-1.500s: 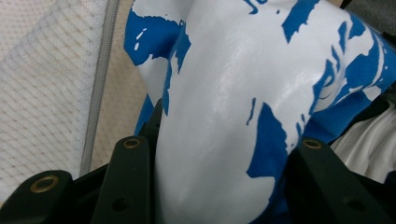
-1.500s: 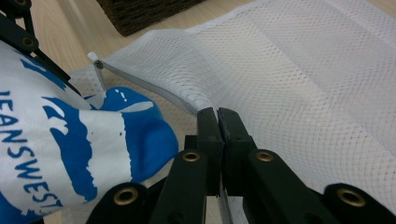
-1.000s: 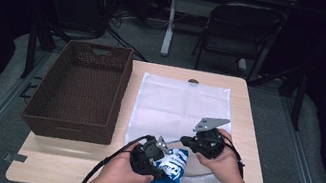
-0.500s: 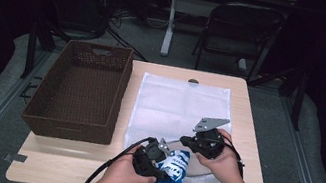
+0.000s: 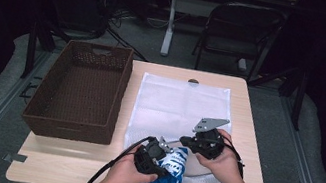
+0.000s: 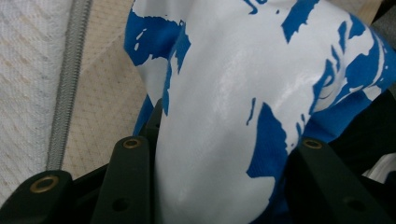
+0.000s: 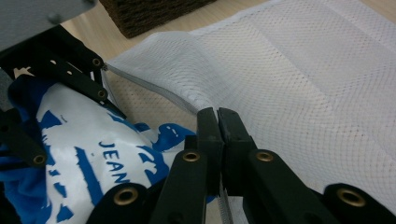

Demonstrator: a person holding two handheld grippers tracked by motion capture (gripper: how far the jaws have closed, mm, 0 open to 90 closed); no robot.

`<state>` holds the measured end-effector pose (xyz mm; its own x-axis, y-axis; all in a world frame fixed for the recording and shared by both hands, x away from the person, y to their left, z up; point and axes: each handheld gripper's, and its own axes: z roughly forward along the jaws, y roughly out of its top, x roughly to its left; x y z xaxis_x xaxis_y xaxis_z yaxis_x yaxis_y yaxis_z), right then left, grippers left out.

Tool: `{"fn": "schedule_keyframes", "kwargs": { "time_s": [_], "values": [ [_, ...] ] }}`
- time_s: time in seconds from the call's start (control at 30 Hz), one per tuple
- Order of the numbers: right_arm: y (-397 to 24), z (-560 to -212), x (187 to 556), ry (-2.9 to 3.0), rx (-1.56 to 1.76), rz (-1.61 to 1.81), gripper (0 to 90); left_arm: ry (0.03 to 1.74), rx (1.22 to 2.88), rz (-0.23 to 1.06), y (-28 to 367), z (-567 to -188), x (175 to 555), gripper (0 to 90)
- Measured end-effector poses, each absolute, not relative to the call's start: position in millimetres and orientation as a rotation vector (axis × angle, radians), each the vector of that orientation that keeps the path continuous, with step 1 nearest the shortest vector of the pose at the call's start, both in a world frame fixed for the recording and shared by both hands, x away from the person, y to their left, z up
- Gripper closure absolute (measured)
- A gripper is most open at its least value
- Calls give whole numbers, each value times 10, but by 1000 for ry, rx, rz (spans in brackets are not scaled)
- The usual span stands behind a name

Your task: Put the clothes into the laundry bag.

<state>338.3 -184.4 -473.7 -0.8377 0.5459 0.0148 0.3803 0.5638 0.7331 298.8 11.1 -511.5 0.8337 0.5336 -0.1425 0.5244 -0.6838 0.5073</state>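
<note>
A blue and white printed garment [image 5: 173, 168] sits bunched at the table's front edge, and my left gripper [image 5: 159, 155] is shut on it. In the left gripper view the cloth [image 6: 224, 102] fills the gap between both jaws. A white mesh bag [image 5: 179, 102] lies flat on the table. My right gripper [image 5: 191, 141] is shut on the bag's zippered edge [image 7: 154, 91], holding the mouth lifted just beyond the garment [image 7: 93, 144]. The left gripper [image 7: 70, 77] shows close by in the right gripper view.
A brown wicker basket [image 5: 80, 89] stands on the left half of the wooden table [image 5: 61, 170], next to the bag. A folding chair [image 5: 243, 29] and table legs stand on the floor behind.
My left gripper has edged a little to the right with the garment, toward the lifted bag mouth. The right gripper has stayed put.
</note>
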Motion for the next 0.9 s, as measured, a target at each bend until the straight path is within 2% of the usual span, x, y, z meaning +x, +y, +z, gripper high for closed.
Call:
{"fn": "schedule_keyframes", "kwargs": {
  "time_s": [0.73,0.9],
  "values": [
    [-1828,-4752,3366,2592,770,1125,883,868,2429,73,82,-5298,3129,563],
    [-1819,-4766,3371,2595,770,1119,883,856,2430,145,48,-5356,3096,555]
  ]
}}
